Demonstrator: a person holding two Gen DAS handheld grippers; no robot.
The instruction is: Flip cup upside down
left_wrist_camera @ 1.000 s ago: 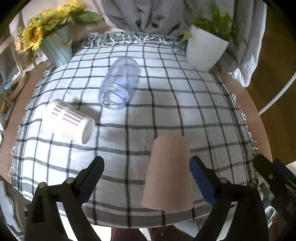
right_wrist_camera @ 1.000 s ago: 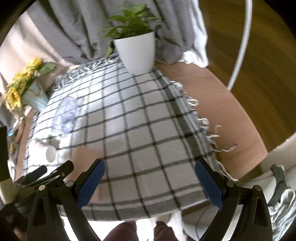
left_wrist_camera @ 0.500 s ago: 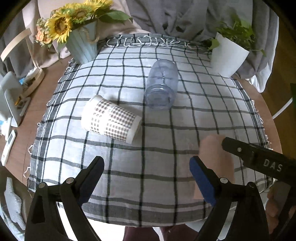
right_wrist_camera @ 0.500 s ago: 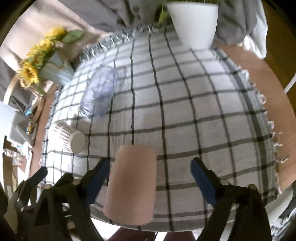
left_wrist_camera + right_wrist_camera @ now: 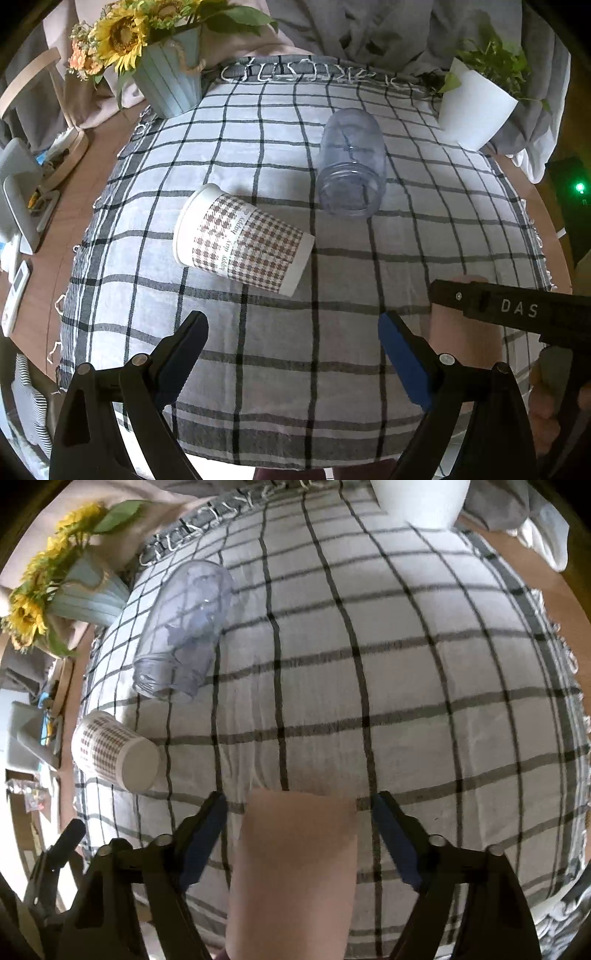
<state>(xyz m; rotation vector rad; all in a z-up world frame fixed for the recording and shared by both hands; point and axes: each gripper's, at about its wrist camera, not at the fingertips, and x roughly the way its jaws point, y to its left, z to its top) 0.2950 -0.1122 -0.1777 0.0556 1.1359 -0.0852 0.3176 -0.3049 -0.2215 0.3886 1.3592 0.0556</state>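
Note:
A plain pink cup (image 5: 295,867) stands mouth down near the front edge of the checked cloth, between the open fingers of my right gripper (image 5: 297,834), with gaps on both sides. In the left wrist view it (image 5: 465,332) is partly hidden behind the right gripper's black body (image 5: 517,310). A houndstooth paper cup (image 5: 240,240) lies on its side mid-cloth; it also shows in the right wrist view (image 5: 114,753). A clear plastic cup (image 5: 351,166) lies on its side behind it. My left gripper (image 5: 291,350) is open and empty, in front of the paper cup.
A blue vase of sunflowers (image 5: 170,81) stands at the back left and a white plant pot (image 5: 476,107) at the back right. The checked cloth (image 5: 258,369) covers a round wooden table (image 5: 48,258). A remote and small clutter (image 5: 14,295) lie at the left edge.
My left gripper has swung left, away from the pink cup, and now faces the paper cup. My right gripper has moved in around the pink cup.

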